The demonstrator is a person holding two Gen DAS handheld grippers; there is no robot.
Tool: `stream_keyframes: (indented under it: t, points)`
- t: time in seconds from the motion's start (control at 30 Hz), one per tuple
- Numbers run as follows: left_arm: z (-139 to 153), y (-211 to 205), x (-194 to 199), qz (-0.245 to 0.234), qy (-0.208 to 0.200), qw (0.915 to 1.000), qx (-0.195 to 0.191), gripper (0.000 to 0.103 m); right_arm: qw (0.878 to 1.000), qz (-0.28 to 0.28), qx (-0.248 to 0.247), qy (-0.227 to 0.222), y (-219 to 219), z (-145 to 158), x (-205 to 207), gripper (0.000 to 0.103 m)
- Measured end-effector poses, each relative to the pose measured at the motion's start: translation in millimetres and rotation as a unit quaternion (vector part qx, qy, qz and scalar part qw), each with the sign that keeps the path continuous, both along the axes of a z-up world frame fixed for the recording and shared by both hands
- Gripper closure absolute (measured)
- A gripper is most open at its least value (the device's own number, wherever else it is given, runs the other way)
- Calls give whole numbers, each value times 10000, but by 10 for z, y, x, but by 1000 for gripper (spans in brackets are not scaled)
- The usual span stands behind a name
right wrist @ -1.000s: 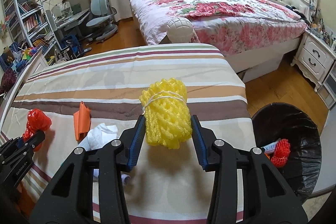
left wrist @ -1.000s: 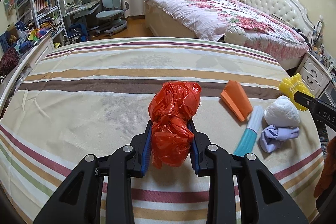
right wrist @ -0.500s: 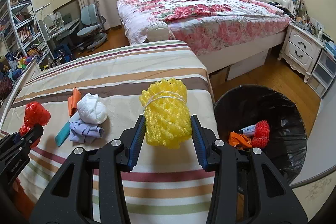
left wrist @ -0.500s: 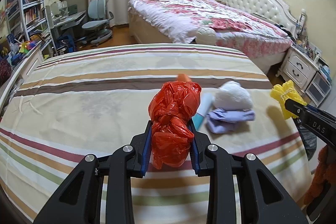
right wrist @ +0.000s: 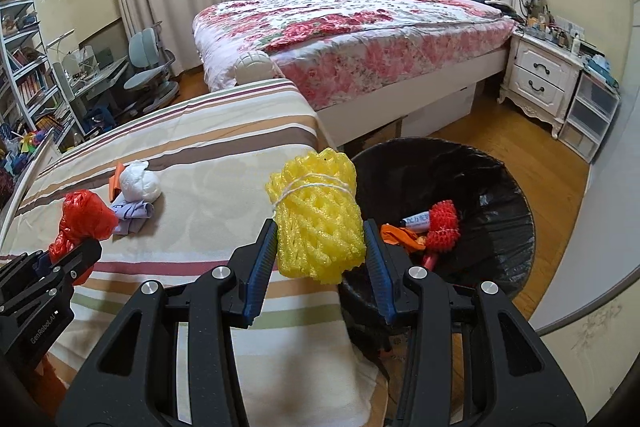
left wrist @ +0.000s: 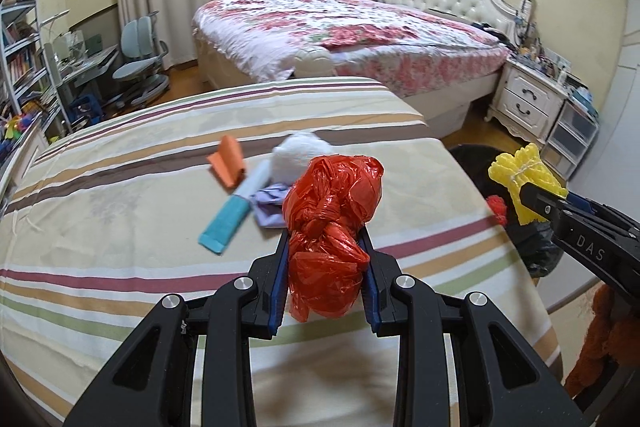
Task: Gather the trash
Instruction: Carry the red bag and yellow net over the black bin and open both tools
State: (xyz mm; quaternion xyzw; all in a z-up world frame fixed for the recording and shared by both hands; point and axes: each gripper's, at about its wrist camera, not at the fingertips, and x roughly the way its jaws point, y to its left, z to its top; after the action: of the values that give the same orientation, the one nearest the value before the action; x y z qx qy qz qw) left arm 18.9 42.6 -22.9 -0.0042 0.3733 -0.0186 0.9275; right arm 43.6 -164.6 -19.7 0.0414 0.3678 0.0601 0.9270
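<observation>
The left hand-held gripper (left wrist: 325,259) is clamped on a crumpled red plastic bag (left wrist: 332,223), held above the striped bed (left wrist: 120,227). The right hand-held gripper (right wrist: 320,251) is clamped on a tied yellow foam net roll (right wrist: 318,215) at the rim of the black-lined trash bin (right wrist: 500,203). An orange piece (left wrist: 228,167), a teal tube (left wrist: 236,211), a white wad (left wrist: 300,155) and a lilac cloth (left wrist: 270,205) lie on the bed.

White letters "DAS" stand on the black side of the right tool (left wrist: 520,187), seen from the left wrist; small white lettering "GenRobot.AI" runs along the black body of the left tool (right wrist: 86,247), seen from the right wrist
</observation>
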Motion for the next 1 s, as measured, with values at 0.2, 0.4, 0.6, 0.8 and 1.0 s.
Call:
stream_keyframes:
  t: [0.2,0.4,0.6,0.8,1.0]
  points:
    - [1,-315,12,-330,-28,9994,32,72,9997,-253,12,-14,-260,-30,-75,61]
    - [-55,-609,56,-600,-2,9982,49,72,9988,-482,-46,4,-464,-96,-79,61]
    - [-96,-859,171,-762,37,9971,20,72,9978,-656,-93,-8,-622,-127,-51,61]
    - [-121,-1065,310,-859,-10,9963,61,72,9969,-778,-108,-32,-761,-128,37,60]
    - [-119,-1223,459,-900,-39,9959,92,71,9964,-838,-93,-81,-864,-128,164,60]
